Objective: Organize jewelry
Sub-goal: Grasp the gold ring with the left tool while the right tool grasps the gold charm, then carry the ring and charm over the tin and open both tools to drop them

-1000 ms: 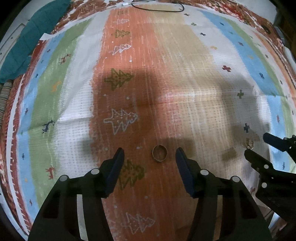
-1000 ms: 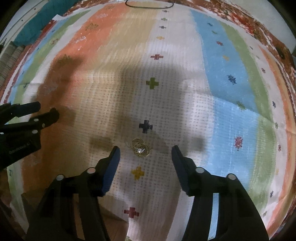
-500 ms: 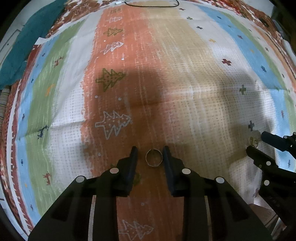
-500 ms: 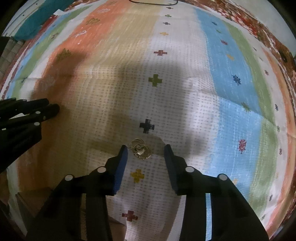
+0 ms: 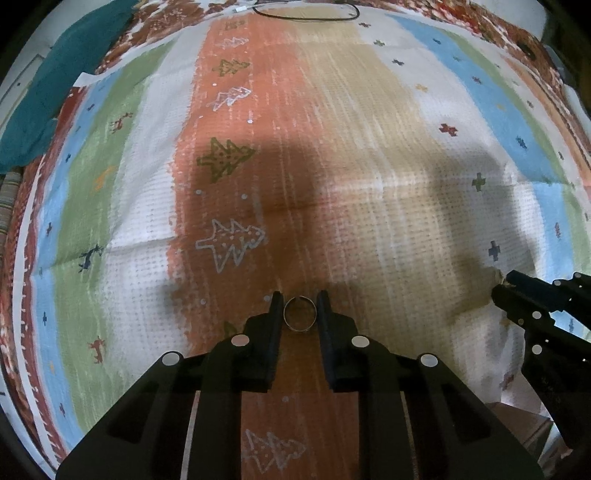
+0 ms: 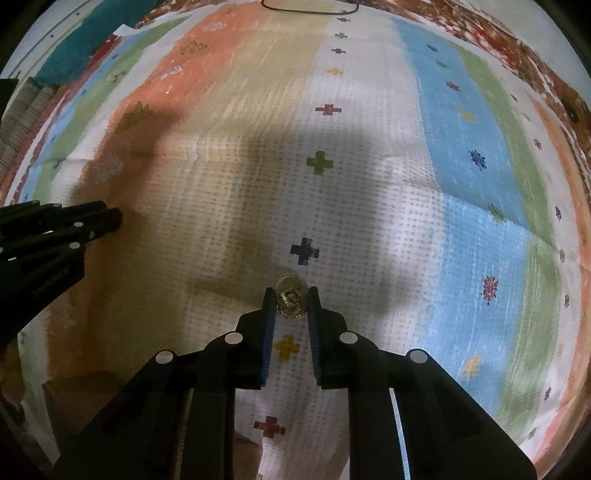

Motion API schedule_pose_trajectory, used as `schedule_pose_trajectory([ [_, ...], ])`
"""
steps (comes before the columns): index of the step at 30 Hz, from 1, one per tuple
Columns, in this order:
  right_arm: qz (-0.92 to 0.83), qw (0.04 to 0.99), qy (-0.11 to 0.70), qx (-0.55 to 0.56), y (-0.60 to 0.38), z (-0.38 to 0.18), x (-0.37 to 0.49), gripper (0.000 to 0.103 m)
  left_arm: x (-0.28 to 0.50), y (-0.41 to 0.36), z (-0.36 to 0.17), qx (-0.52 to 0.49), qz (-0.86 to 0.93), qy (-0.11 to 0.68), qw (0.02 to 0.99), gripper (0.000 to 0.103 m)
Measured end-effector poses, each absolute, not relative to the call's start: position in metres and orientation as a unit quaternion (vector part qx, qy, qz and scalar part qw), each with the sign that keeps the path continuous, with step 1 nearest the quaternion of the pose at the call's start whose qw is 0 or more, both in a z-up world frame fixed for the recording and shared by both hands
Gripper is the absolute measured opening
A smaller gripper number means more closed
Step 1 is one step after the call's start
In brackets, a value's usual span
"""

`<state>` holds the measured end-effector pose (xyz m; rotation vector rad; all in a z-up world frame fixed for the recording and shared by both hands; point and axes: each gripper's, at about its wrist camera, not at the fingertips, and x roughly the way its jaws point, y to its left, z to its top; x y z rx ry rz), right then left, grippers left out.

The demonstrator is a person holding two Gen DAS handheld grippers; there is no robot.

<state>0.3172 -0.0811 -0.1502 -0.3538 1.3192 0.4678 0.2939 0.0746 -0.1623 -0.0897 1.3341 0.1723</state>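
On the striped cloth (image 5: 369,166) both pickups are at the grasp: the left gripper (image 5: 299,306) has just been closing and now pinches a plain ring (image 5: 300,314). The right gripper (image 6: 291,301), also just closing, clamps a small cluster of rings (image 6: 291,300). Next, I judge, comes a gentle lift without letting either slip.

The small cluster of jewelry (image 6: 291,301) between the right tongs (image 6: 289,300) is too small and tangled to sort out: loops show, but how many pieces cannot be told. In the left view that cluster is hidden behind the right tongs' tips (image 5: 504,286). A black cord (image 5: 306,13) is cut off by the top edge. The teal cloth (image 5: 55,92) runs out of view at the left edge. The striped cloth (image 5: 369,147) covers whatever lies beneath.
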Motion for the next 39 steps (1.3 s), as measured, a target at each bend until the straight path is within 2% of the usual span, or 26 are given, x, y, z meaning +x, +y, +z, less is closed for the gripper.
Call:
schedule_pose_trajectory([
  [24, 0.236, 0.789, 0.551, -0.138, -0.091, -0.087, 0.274, 0.018, 0.246, 0.042, -0.088, -0.061, 0.055, 0.559, 0.825, 0.018],
  [39, 0.233, 0.803, 0.534, -0.126, -0.107, -0.070, 0.257, 0.018, 0.221, 0.032, -0.068, -0.074, 0.046, 0.539, 0.838, 0.018],
])
